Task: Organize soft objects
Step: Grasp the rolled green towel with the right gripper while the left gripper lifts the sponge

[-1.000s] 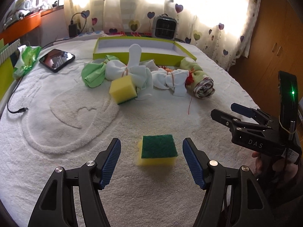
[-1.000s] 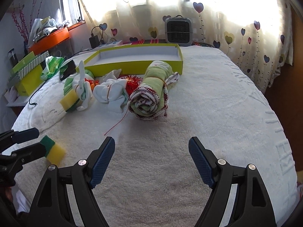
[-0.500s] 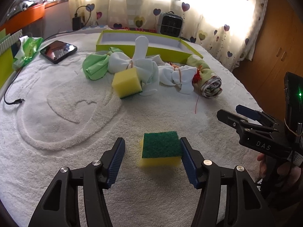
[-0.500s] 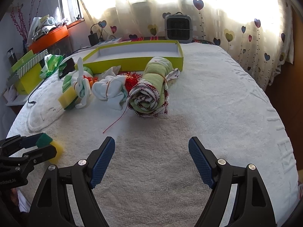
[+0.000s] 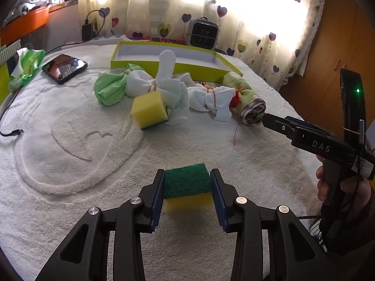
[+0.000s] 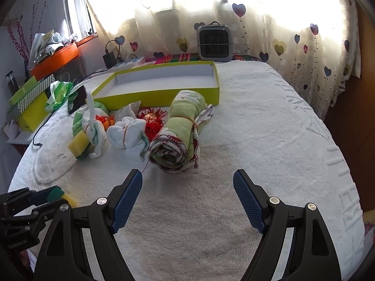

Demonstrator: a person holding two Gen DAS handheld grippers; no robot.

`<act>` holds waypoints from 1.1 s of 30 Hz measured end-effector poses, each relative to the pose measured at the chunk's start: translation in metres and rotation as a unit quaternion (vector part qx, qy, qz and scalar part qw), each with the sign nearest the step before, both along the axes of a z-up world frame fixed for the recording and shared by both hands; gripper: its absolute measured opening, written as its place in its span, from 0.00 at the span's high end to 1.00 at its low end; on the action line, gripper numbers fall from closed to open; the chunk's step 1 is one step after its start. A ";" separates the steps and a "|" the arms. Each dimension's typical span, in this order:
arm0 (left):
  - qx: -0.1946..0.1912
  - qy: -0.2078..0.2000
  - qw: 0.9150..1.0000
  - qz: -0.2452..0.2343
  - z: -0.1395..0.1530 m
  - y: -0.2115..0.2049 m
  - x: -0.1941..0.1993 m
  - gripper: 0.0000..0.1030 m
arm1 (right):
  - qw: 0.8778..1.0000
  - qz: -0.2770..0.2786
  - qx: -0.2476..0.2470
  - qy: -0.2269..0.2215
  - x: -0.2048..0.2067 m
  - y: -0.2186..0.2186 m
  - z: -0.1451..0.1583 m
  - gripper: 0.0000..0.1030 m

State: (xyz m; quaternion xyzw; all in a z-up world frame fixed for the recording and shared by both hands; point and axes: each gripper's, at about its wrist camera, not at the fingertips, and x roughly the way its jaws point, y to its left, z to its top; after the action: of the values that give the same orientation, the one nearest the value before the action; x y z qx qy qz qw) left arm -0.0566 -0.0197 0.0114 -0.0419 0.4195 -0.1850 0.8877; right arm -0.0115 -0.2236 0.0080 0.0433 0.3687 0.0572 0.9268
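Observation:
My left gripper (image 5: 187, 187) is shut on a green-topped yellow sponge (image 5: 186, 183), its blue pads pressed on both sides, just above the white towel. A second yellow sponge (image 5: 150, 109) lies farther off beside tied white cloth bundles (image 5: 164, 86), a green cloth (image 5: 109, 89) and a rolled green towel (image 6: 178, 126). The yellow-green tray (image 6: 164, 82) stands behind them. My right gripper (image 6: 187, 195) is open and empty, just short of the rolled towel; it also shows in the left wrist view (image 5: 281, 126).
A phone (image 5: 64, 68) and a green bag (image 5: 27, 64) lie at the far left, with a loose cable (image 5: 9, 131). A small grey heater (image 6: 214, 42) stands by the curtain. A wooden wardrobe (image 5: 339, 35) is on the right.
My left gripper moved forward and closed on the green-topped sponge. My right gripper moved closer to the rolled towel and stayed open.

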 end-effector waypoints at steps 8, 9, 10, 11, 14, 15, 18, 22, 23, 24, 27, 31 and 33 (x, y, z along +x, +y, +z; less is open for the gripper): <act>-0.008 0.002 1.000 -0.002 0.004 0.005 0.000 0.65 | 1.000 -0.001 0.010 0.002 0.011 -0.002 0.005 0.22; -0.008 0.001 1.000 0.000 0.006 0.006 0.000 0.65 | 1.000 0.000 0.009 0.001 0.012 -0.001 0.005 0.22; -0.009 -0.001 1.000 0.001 0.007 0.008 0.000 0.65 | 1.000 0.001 0.008 0.001 0.013 -0.001 0.006 0.22; -0.010 -0.003 1.000 0.002 0.009 0.009 0.000 0.65 | 1.000 0.001 0.008 0.002 0.014 -0.001 0.006 0.22; -0.008 -0.006 1.000 0.006 0.012 0.012 0.002 0.65 | 1.000 0.001 0.011 0.001 0.017 -0.002 0.008 0.22; -0.008 -0.006 1.000 0.009 0.012 0.013 0.004 0.65 | 1.000 0.000 0.012 0.000 0.018 -0.003 0.009 0.22; -0.008 -0.007 1.000 0.018 0.015 0.018 0.009 0.65 | 1.000 -0.006 0.017 -0.004 0.024 -0.006 0.012 0.22; -0.008 -0.012 1.000 0.026 0.019 0.024 0.016 0.65 | 1.000 -0.015 0.026 -0.002 0.038 -0.011 0.014 0.22; -0.008 -0.013 1.000 0.027 0.019 0.026 0.017 0.65 | 1.000 -0.014 0.028 -0.002 0.041 -0.011 0.014 0.22; -0.008 -0.013 0.999 0.029 0.020 0.027 0.019 0.65 | 0.999 -0.012 0.029 -0.002 0.043 -0.011 0.015 0.22; -0.007 -0.015 0.999 0.032 0.022 0.029 0.025 0.65 | 0.999 -0.011 0.030 0.000 0.052 -0.009 0.015 0.22; -0.008 -0.016 0.999 0.032 0.023 0.030 0.033 0.65 | 0.999 -0.007 0.037 0.008 0.069 -0.009 0.016 0.22; -0.008 -0.017 0.999 0.032 0.024 0.030 0.036 0.65 | 0.999 -0.009 0.036 0.016 0.076 -0.007 0.014 0.22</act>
State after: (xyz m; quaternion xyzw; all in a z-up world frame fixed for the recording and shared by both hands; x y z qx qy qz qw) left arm -0.0207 0.0108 0.0357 -0.0595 0.4012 -0.1602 0.8999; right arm 0.0640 -0.2309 0.0222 0.0810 0.3804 0.0618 0.9192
